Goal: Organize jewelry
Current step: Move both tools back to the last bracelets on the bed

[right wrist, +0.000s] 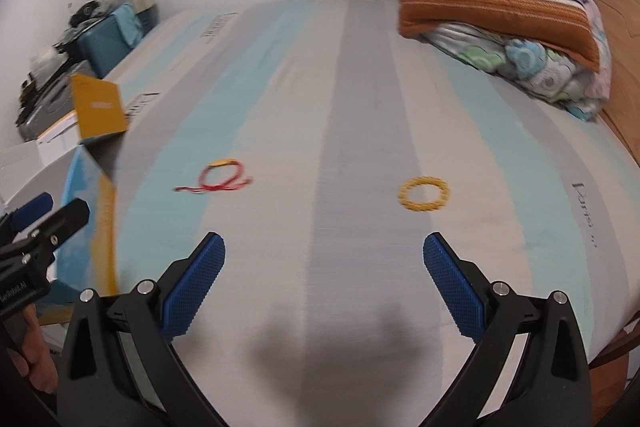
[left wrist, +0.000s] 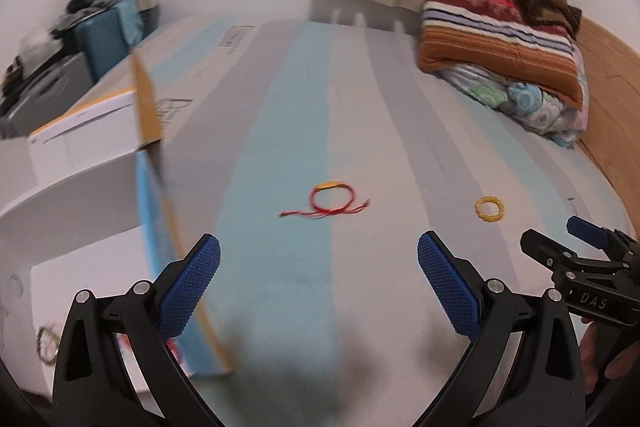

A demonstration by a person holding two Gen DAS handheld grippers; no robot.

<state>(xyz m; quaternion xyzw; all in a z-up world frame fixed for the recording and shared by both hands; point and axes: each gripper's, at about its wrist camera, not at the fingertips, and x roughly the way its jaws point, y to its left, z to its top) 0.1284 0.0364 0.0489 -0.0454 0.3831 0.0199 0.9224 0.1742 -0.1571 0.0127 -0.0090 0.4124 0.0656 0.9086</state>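
A red string bracelet [left wrist: 334, 211] with a yellow charm lies on the striped bed sheet [left wrist: 280, 307], ahead of my left gripper [left wrist: 318, 239], which stands open and holds nothing. A yellow bead bracelet [left wrist: 478, 205] lies to its right. In the right wrist view the yellow bead bracelet [right wrist: 420, 208] sits just ahead of my open right gripper [right wrist: 324, 239], slightly right of centre, and the red string bracelet [right wrist: 230, 183] lies further left. An open white box [left wrist: 80, 187] with a blue and yellow flap stands at the left; a beaded bracelet [left wrist: 46, 343] lies inside it.
Folded blankets [left wrist: 500, 39] are stacked at the far right of the bed, against a wooden board [left wrist: 608, 99]. Beyond the bed's left edge stand a blue case [left wrist: 104, 35], a lamp and clutter. A hand [right wrist: 36, 359] holds the left gripper's handle.
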